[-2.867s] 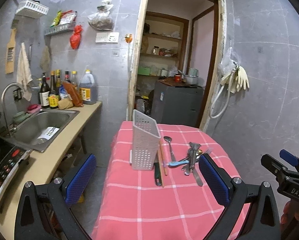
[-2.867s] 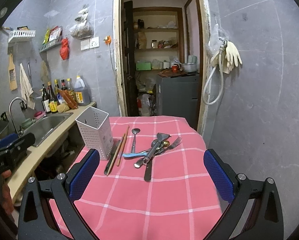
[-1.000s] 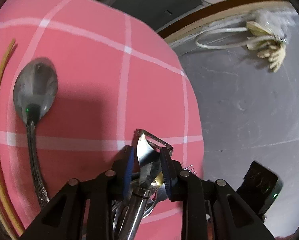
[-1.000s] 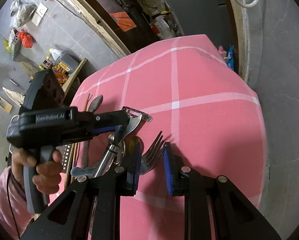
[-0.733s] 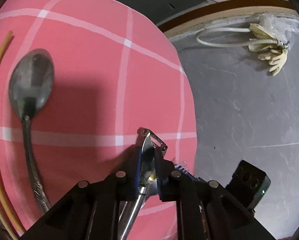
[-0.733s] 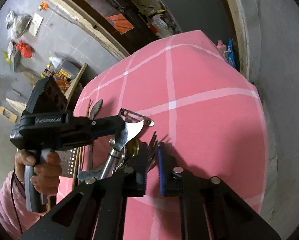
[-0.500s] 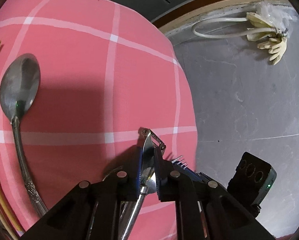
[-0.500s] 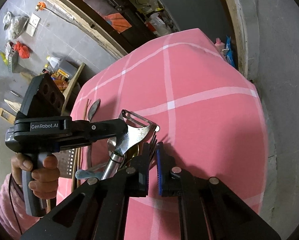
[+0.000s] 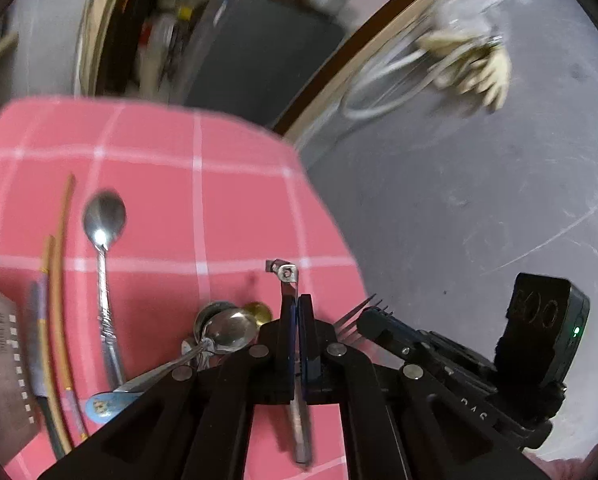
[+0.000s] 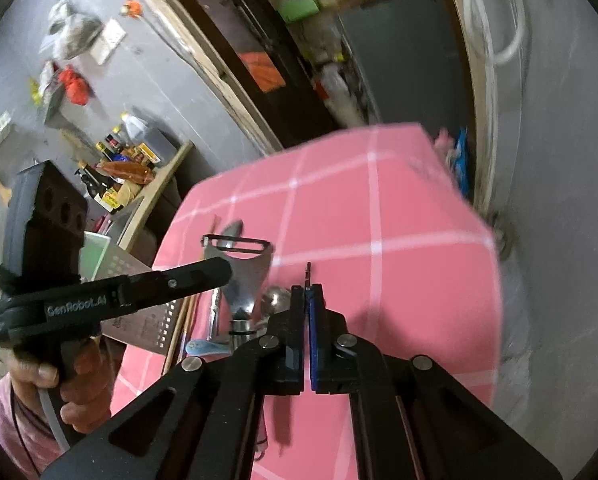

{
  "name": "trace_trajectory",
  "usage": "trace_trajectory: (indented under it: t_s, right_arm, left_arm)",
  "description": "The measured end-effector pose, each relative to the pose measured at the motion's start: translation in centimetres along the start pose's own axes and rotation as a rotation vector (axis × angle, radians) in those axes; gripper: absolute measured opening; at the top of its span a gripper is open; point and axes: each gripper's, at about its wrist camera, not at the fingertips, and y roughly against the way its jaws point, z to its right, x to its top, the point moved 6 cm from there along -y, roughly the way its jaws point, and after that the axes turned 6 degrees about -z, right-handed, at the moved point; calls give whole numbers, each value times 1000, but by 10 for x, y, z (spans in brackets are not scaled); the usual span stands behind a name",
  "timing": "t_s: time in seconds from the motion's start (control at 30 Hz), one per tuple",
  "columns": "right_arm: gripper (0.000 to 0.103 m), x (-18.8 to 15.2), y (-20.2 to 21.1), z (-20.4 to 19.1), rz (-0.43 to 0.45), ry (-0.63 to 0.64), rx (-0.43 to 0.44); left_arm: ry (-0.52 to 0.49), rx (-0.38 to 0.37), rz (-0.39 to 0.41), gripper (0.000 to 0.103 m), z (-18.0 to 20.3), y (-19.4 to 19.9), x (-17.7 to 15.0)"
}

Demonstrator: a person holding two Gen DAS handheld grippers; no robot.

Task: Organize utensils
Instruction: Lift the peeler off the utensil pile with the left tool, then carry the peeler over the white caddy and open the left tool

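Left gripper pinches peeler by its flat metal neck, raised over counter | right gripper pinches fork edge-on | both stiff, light, slick steel; thin edges may pivot.

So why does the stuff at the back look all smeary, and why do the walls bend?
Left wrist view: the doorway and hanging gloves are smeared by motion blur, while the left tool and the peeler it grips stay sharp. Right wrist view: the tablecloth edge is blurred, and the fisheye lens curves the door frame.
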Motion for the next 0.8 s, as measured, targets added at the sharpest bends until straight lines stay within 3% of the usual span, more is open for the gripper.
trace_trajectory:
  t_s: [0.23, 0.47, 0.6, 0.67, 0.8]
  right_arm:
    - [2, 21, 64, -33, 150, 129, -88]
    - [2, 60, 119, -99, 309, 258, -91]
    - [2, 86, 127, -161, 389, 374, -63]
    - [2, 97, 123, -191, 408, 428, -52]
    - [2, 104, 102, -245, 426, 573, -75]
  left_arm:
    - [-74, 89, 197, 2, 13, 76, 2]
    - [-126, 253, 451, 2, 12, 205, 29]
    - [-121, 374, 599, 2, -11, 279, 38]
    - [-94, 388, 646, 2, -25, 300, 42]
    - [-119, 463, 709, 2, -50, 308, 42]
